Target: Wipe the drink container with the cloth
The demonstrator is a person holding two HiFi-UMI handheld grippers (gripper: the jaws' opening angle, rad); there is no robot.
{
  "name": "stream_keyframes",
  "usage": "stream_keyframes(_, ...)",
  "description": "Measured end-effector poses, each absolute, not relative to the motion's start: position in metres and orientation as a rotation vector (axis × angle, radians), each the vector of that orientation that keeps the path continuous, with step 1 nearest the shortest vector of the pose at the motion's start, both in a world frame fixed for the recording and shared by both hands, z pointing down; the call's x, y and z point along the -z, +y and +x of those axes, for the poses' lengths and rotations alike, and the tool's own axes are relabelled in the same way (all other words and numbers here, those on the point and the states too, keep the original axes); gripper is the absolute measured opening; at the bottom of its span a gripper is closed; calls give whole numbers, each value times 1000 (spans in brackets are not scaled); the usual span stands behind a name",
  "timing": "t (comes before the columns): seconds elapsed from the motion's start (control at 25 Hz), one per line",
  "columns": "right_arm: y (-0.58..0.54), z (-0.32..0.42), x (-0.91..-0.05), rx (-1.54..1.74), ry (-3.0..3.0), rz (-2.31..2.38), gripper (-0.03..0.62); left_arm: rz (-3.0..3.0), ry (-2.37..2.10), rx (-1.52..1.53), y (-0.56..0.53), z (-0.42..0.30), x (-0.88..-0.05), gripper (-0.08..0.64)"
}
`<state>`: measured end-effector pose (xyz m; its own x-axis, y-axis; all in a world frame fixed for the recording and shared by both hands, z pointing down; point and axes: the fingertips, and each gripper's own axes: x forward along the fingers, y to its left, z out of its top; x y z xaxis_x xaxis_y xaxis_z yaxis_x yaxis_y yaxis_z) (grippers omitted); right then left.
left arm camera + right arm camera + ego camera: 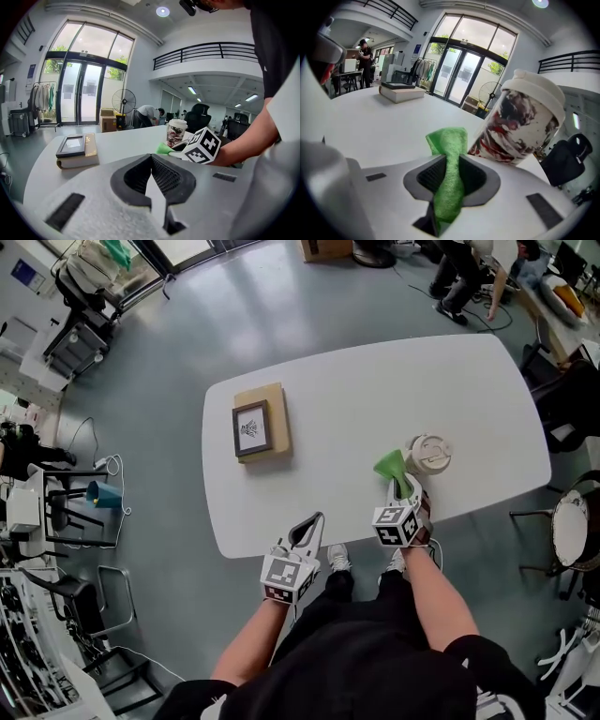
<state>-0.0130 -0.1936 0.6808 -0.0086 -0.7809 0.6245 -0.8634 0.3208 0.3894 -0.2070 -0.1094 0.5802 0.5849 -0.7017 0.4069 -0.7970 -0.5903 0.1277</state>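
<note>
The right gripper (449,161) squeezes the green cloth (447,140), its end hidden between the fingers (426,174), coffee cup (520,122) just beyond. The left gripper (151,158) has its fingers pressed together.

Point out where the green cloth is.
In the head view the green cloth is pinched in the right gripper's jaws near the table's front edge, just left of the lidded cup.

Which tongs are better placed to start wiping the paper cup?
Right: the right tongs grip the green cloth beside the white-lidded patterned paper cup; the left tongs are shut, empty, farther away.
</note>
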Motion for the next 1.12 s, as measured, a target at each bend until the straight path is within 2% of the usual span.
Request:
stream_keyframes(0.36,-166,-18,-594,38,-2120,1362,91,2546,-1221,-431,-116,-177,-563,14)
stream_keyframes(0.6,-141,-9,-554,382,-2160,1180,91,2582,-1185,-408,-117,-147,-555,14)
stream_keyframes(0.88,-129,13,-554,740,-2025,924,91,2594,-1170,-393,-114,-115,-556,14)
stream_keyframes(1.12,-134,21,-567,921,-1965,759,91,2582,-1190,-412,-112,-100,-557,14)
